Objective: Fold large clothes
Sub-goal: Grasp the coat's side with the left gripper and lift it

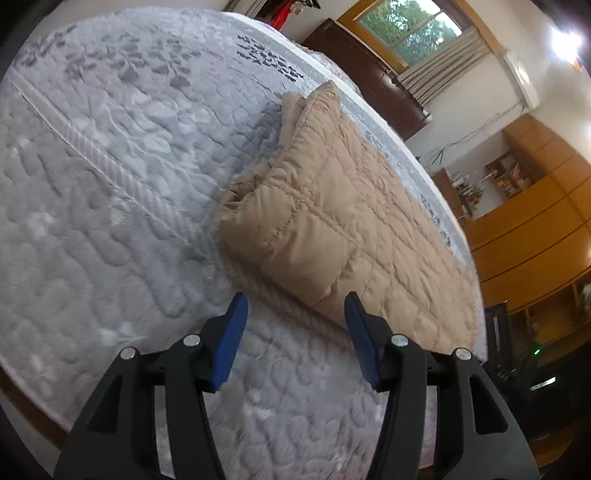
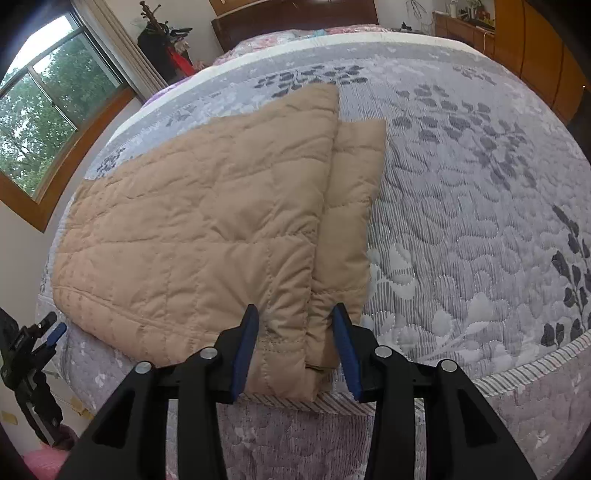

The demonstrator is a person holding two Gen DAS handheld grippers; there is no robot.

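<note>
Jacket: the tan quilted jacket (image 2: 207,221) lies folded on the bed, near its foot edge, a narrower folded layer showing along one side.
Right gripper: the right gripper (image 2: 295,347) has its jaws apart, straddling the jacket's near corner at the bed's edge; whether the blue pads touch the fabric cannot be told.
Left gripper: the left gripper (image 1: 295,332) has its jaws spread wide with nothing between them, over bare bedspread just short of the jacket's (image 1: 332,229) folded corner.
Open room: wide bare bedspread (image 2: 480,206) runs beside the jacket and beyond it toward the headboard (image 2: 295,18).
Edges: the jacket's corner reaches the striped border (image 2: 535,358) of the bedspread.
Around: window (image 2: 40,110), a coat stand (image 2: 162,40), wooden cabinets (image 1: 535,229).
Surface: grey-lilac quilted cover with a leaf pattern.
</note>
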